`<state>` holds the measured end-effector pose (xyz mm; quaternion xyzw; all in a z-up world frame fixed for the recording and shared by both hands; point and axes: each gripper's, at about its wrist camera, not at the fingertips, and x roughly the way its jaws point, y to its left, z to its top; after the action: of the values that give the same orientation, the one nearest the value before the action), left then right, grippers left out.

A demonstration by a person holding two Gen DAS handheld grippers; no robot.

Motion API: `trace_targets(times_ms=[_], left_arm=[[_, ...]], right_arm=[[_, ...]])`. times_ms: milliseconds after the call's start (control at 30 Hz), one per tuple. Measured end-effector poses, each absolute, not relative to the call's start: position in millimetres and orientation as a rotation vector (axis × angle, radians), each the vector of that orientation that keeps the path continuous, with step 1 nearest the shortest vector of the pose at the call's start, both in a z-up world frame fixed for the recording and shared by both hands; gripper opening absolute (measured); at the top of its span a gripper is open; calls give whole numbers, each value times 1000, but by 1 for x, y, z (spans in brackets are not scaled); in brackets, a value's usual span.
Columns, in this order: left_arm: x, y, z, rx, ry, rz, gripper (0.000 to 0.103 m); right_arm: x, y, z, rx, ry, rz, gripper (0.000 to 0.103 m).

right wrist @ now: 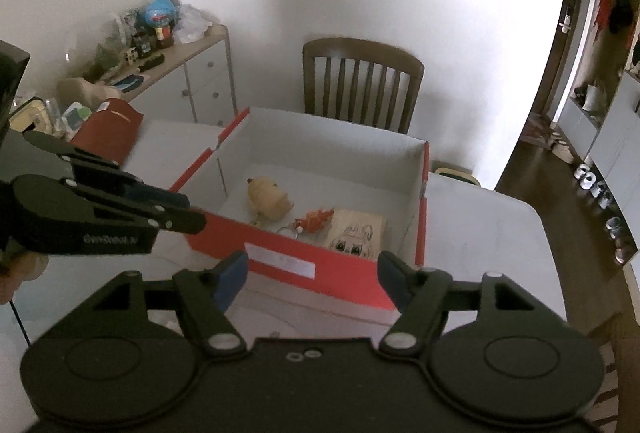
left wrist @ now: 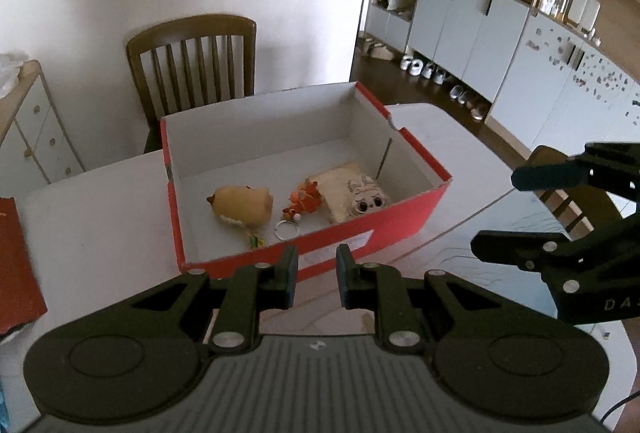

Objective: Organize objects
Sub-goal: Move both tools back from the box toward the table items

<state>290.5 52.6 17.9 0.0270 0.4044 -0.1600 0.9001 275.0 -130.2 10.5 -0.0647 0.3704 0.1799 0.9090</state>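
Right wrist: right tongs (right wrist: pixel 312 279) wide apart, empty.

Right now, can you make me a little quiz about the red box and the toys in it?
1. True or false: the red box has its lid on.
2. Which lies between the tan plush toy and the bunny-face pouch? A) spoon B) orange keychain C) ball
3. Fill in: the right gripper holds ____.

Key: 1 false, it is open. 2 B. 3 nothing; its fingers are spread and empty, as is the left gripper.
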Motion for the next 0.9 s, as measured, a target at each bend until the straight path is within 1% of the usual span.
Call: trace_targets(times_ms=[67, 133, 367, 600, 667, 700, 733, 767, 800, 900], left_arm=[[282, 54, 21, 48, 829, -334, 20], [273, 54, 22, 46, 821, -341, 24], [238, 56, 19, 20, 810, -343, 24], [204, 56, 1, -1, 830, -333, 25], [195, 57, -5, -8, 837, -324, 34], [191, 57, -9, -13, 840, -323, 50], [187, 58, -12, -19, 839, -321, 69], [182, 59, -15, -23, 834, -315, 74], [178, 59, -18, -25, 831, -311, 75], [169, 60, -30, -23, 849, -307, 75]], right_arm=[[266, -134, 11, -127, 760, 377, 73], [257, -137, 10, -127, 757, 380, 74], [221, -146, 3, -120, 754, 406, 77], [189, -151, -13, -121, 763, 428, 85], [182, -152, -17, -115, 768, 433, 86], [178, -153, -20, -113, 772, 431, 87], [176, -155, -24, -112, 779, 433, 89], [173, -155, -27, -113, 786, 436, 89], [170, -155, -31, -117, 792, 433, 90], [163, -154, -44, -119, 819, 431, 95]])
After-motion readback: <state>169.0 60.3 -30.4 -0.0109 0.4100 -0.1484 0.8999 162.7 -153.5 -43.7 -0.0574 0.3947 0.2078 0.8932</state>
